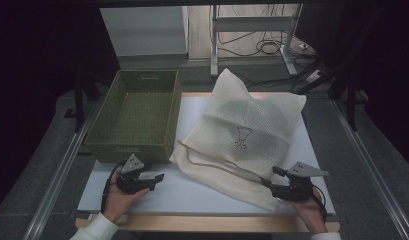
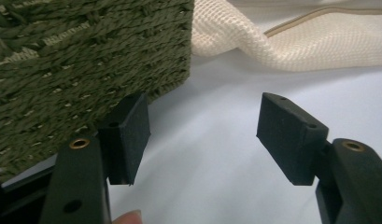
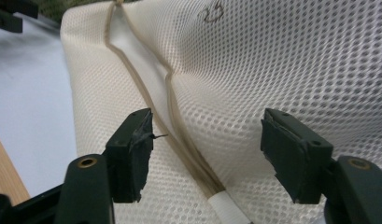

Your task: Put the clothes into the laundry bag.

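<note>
A cream mesh drawstring bag lies on the white mat, with something rounded and pale green inside it. Its tan cord trails along the front edge. My right gripper is at the bag's front right corner. In the right gripper view it is open over the mesh, with the cord running between the jaws, untouched by the pads. My left gripper is open over bare mat, just in front of the green woven basket, nothing between its fingers.
The basket has nothing in it and stands at the mat's left, its corner close to my left gripper. A fold of the bag lies beyond that gripper. Metal rails run along both sides. A table frame and cables stand behind.
</note>
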### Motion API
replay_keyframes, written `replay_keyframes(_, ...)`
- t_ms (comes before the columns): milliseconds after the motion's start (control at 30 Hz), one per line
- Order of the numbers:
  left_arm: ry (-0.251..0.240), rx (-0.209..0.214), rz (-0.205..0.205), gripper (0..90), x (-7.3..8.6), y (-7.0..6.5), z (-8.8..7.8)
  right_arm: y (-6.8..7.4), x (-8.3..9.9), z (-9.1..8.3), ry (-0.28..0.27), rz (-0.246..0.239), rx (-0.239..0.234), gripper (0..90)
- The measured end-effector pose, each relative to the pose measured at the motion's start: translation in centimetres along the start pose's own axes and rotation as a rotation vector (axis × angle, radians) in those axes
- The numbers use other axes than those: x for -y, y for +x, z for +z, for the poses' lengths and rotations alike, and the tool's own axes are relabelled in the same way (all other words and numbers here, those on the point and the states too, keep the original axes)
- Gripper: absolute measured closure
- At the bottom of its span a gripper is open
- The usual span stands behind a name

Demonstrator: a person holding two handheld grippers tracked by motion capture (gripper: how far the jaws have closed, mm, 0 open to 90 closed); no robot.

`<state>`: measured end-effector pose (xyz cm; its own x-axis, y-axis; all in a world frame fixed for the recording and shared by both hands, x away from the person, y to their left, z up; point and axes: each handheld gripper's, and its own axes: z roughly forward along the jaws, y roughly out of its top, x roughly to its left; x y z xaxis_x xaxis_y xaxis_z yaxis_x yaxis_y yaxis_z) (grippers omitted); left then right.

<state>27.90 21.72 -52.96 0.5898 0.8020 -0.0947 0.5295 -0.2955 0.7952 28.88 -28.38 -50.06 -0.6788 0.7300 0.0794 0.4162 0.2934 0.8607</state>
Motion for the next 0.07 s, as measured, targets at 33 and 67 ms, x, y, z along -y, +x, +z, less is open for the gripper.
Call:
replay_keyframes(33, 0.002, -0.006, 0.001, 33.8, 0.06, 0.06, 0.04, -0.03, -0.09, -0.03, -0.006, 0.007, -0.004, 32.5)
replay_keyframes(67, 0.006, -0.010, 0.003, 33.5, 0.11, 0.13, 0.12, -0.10, -0.16, -0.02, -0.009, 0.005, -0.003, 31.7)
